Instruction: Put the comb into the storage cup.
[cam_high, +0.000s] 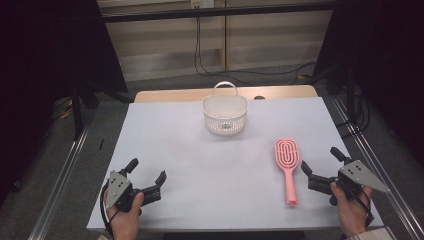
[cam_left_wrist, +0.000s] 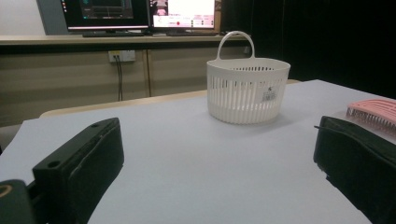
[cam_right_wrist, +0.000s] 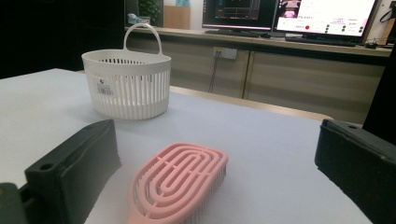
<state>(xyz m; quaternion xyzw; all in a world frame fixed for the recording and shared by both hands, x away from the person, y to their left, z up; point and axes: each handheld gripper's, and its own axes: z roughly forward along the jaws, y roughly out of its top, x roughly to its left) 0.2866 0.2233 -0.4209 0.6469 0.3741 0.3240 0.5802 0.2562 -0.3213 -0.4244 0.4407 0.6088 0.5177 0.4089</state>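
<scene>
A pink hairbrush (cam_high: 288, 162) lies flat on the white table, head toward the far side, handle toward the near edge. In the right gripper view the hairbrush (cam_right_wrist: 180, 184) lies low between the two jaws, which stand wide apart and touch nothing. My right gripper (cam_high: 320, 162) rests open just right of the brush handle. A white slotted basket (cam_high: 225, 116) with a handle stands upright at the table's far middle. My left gripper (cam_high: 146, 170) sits open near the front left corner, far from both. Its view shows the basket (cam_left_wrist: 247, 88) ahead and the hairbrush (cam_left_wrist: 373, 112) at the right.
The white table top (cam_high: 190, 155) stretches wide between the grippers and the basket. Metal rails (cam_high: 70, 155) run along both sides of the table. Monitors (cam_right_wrist: 289, 14) stand on a counter beyond the far edge.
</scene>
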